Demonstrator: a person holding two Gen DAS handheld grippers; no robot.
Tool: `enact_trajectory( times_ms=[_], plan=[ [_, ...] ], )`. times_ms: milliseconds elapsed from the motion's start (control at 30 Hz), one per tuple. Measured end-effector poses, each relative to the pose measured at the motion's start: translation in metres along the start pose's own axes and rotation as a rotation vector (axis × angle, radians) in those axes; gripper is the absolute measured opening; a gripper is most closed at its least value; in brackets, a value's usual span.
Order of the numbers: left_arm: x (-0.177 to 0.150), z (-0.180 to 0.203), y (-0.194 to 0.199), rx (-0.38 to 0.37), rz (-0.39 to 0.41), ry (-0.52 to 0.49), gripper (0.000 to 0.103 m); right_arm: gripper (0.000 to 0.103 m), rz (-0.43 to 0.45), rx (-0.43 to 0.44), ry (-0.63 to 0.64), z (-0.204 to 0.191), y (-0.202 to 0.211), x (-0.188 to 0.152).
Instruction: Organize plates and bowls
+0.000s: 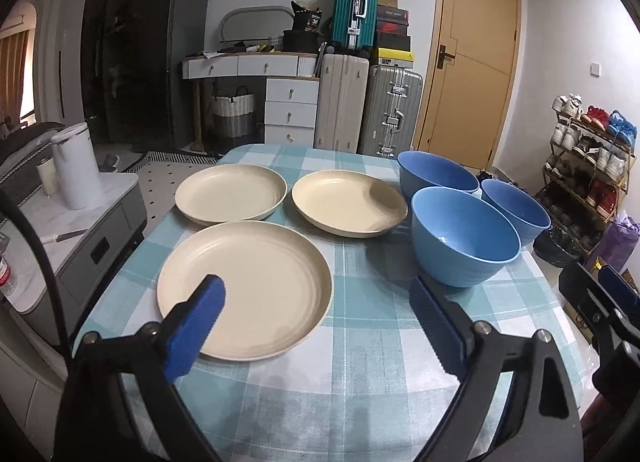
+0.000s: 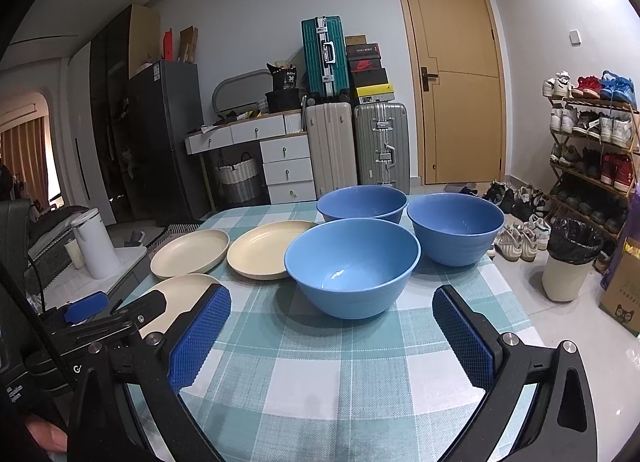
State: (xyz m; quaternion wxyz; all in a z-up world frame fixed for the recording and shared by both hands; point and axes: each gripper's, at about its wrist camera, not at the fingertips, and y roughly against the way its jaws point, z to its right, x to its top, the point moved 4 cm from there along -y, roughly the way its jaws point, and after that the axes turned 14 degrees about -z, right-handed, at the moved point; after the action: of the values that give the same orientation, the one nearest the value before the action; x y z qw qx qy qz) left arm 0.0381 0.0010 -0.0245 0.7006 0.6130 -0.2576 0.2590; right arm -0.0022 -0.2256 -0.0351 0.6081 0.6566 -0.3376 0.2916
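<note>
Checked teal-and-white tablecloth [image 1: 360, 342], nothing stacked yet.

Left gripper [image 1: 316, 314] hovers spread wide, empty, its left finger over the nearest round cream plate [image 1: 244, 290]; two more cream plates [image 1: 231, 192] at 11 and 12 o'clock. Right gripper [image 2: 332, 326] likewise agape, squared to the nearest blue bowl [image 2: 352, 266]; two bowls [image 2: 456, 228] behind. Like sits with like, probably for stacking.

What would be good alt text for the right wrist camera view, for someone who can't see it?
Three blue bowls sit on a teal checked tablecloth, with three cream plates to their left. The open right gripper points at the nearest bowl, holding nothing, and the left gripper shows at the left edge. Suitcases, a door and a shoe rack stand behind.
</note>
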Motion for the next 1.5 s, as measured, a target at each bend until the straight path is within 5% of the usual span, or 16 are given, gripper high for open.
enact_trajectory(
  times_ms=[400, 733, 967, 1167, 1400, 1500],
  plan=[
    [0.002, -0.015, 0.015, -0.035, 0.033, 0.002, 0.098, 0.103, -0.007, -0.001, 0.039, -0.010, 0.000, -0.002],
    [0.014, -0.064, 0.023, 0.065, 0.038, 0.072, 0.100, 0.103, -0.011, -0.005, 0.106, -0.035, -0.006, -0.003],
    [0.034, -0.122, 0.037, 0.060, 0.114, 0.210, 0.103, 0.103, 0.048, 0.083, 0.200, -0.078, 0.003, 0.022],
    [0.061, -0.166, 0.034, 0.044, 0.093, 0.332, 0.103, 0.103, 0.024, 0.222, 0.240, -0.129, -0.006, 0.074],
    [0.112, -0.222, -0.008, 0.050, -0.011, 0.339, 0.103, 0.103, -0.112, 0.248, 0.292, -0.193, -0.066, 0.130],
    [0.127, -0.228, -0.051, -0.001, -0.177, 0.262, 0.103, 0.103, -0.212, 0.273, 0.268, -0.211, -0.106, 0.147]
  ],
)
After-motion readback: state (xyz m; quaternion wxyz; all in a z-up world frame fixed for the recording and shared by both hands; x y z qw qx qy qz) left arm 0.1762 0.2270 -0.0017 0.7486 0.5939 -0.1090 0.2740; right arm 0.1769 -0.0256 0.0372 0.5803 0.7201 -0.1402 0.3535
